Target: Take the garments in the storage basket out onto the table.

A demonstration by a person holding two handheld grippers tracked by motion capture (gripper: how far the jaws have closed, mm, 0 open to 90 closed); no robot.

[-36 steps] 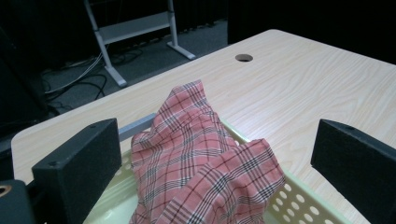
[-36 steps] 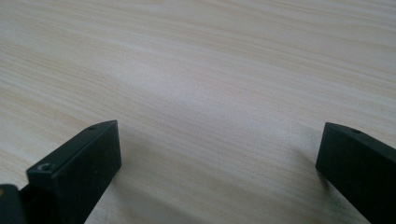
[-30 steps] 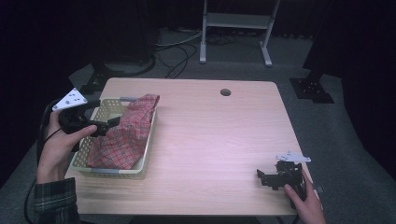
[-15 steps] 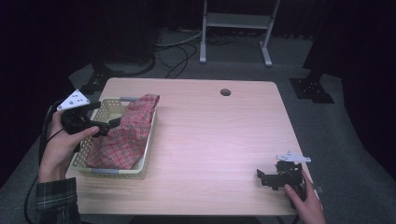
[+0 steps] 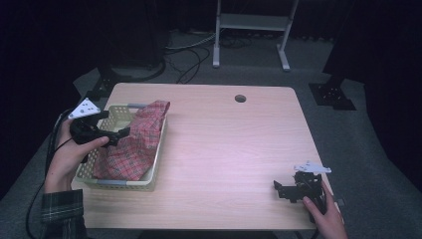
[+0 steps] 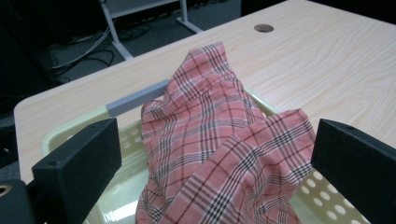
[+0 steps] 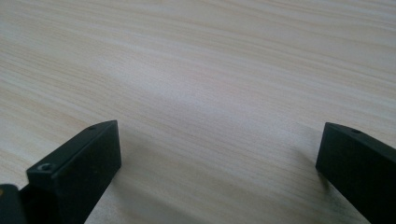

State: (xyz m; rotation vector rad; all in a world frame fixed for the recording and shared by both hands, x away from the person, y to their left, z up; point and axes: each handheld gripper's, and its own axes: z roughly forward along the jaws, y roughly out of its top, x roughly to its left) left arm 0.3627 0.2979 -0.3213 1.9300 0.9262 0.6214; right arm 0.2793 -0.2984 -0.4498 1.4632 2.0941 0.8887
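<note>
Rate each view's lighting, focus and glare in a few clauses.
High view: table lit evenly, the room around it nearly black, image soft and grainy. Left gripper view: plaid cloth sharp, left gripper jaws open and slightly soft at the frame's edge, a small glare patch on the basket floor. Right gripper view: wood grain blurs with distance, right gripper jaws open and casting soft shadows.

Cloth (image 5: 133, 144) in basket (image 5: 157, 154), table (image 5: 224, 149) left side.

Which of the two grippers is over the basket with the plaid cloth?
The left gripper, jaws open over the red plaid cloth in the cream basket. The right gripper sits on bare tabletop at the near right corner.
</note>
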